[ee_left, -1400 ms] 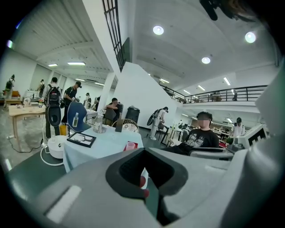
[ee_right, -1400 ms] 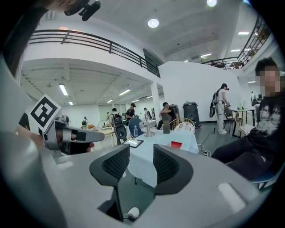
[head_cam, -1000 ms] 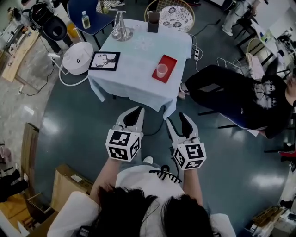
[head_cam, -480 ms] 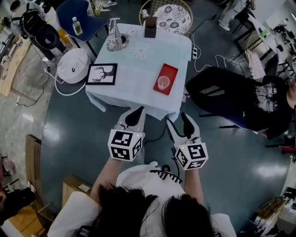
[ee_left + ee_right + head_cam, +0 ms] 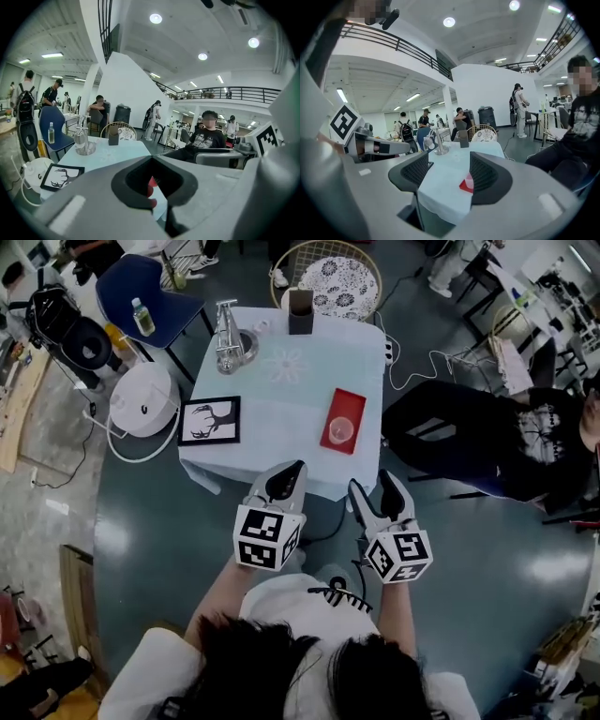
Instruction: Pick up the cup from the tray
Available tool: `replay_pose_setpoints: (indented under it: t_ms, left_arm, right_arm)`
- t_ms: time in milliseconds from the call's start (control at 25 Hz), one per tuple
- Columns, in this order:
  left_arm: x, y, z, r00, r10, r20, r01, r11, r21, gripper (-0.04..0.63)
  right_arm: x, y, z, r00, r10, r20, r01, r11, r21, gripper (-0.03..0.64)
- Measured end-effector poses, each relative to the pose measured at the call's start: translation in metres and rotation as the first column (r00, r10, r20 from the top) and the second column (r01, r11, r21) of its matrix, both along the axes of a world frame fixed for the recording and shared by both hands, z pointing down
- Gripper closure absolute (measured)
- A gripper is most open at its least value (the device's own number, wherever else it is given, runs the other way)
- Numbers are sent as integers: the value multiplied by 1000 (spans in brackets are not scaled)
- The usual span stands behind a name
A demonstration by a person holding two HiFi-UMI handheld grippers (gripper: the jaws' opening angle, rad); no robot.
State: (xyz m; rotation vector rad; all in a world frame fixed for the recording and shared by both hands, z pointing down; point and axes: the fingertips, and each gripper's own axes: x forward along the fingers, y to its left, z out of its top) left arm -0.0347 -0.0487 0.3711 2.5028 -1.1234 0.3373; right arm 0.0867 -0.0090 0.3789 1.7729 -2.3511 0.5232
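A clear cup [image 5: 341, 429] stands on a red tray [image 5: 343, 409] near the right edge of a table with a pale blue cloth [image 5: 291, 399]. Both grippers hover short of the table's near edge, well apart from the cup. My left gripper [image 5: 289, 471] is shut, with nothing held. My right gripper [image 5: 373, 482] is open and empty. In the right gripper view the tray [image 5: 463, 186] and the cup [image 5: 469, 181] show between its pads [image 5: 483, 176]. A sliver of the red tray [image 5: 151, 186] shows through the left gripper's hollow.
On the table are a framed deer picture [image 5: 208, 420], a metal vessel [image 5: 228, 341] and a dark box [image 5: 301, 310]. A white round appliance [image 5: 143, 399], a blue chair [image 5: 141, 296] and a wicker chair [image 5: 333, 277] surround it. A person in black [image 5: 487, 442] sits at the right.
The table has come nearer and lower in the head view. Both grippers now reach close to its front edge. Their jaws stand as before.
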Motion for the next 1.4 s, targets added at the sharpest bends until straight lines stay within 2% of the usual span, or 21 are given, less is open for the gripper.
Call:
replay_pose_setpoints:
  t_ms: [240, 360, 560, 760, 840, 960, 1160, 1400]
  left_arm:
    - [-10, -23, 1, 1000, -1, -14, 1, 1000, -10, 595]
    - [-7, -28, 0, 1000, 5, -21, -5, 1000, -13, 595]
    - [-2, -35, 4, 1000, 17, -13, -18, 1000, -23, 595]
    - [2, -49, 9, 1000, -4, -22, 3, 1000, -31, 595]
    - [7, -56, 13, 1000, -8, -1, 7, 1000, -29, 595]
    - [17, -65, 17, 997, 5, 72, -5, 1000, -7, 595]
    - [24, -81, 28, 998, -24, 56, 27, 998, -52, 595]
    - [35, -96, 46, 996, -14, 85, 19, 998, -65, 595]
  right_arm:
    - [-2, -11, 1, 999, 27, 24, -27, 1000, -11, 331]
    - [-5, -14, 1, 999, -16, 30, 16, 1000, -18, 276]
    - [-10, -25, 8, 997, -58, -52, 57, 998, -26, 244]
    - [-9, -43, 13, 995, -65, -80, 65, 998, -5, 204]
    - [-4, -53, 17, 995, -65, -81, 64, 998, -6, 196]
    - [-1, -67, 21, 989, -105, -103, 104, 994, -14, 192]
    - [0, -90, 34, 984, -139, -113, 136, 990, -31, 182]
    - [6, -111, 61, 982, -145, -121, 139, 989, -56, 178]
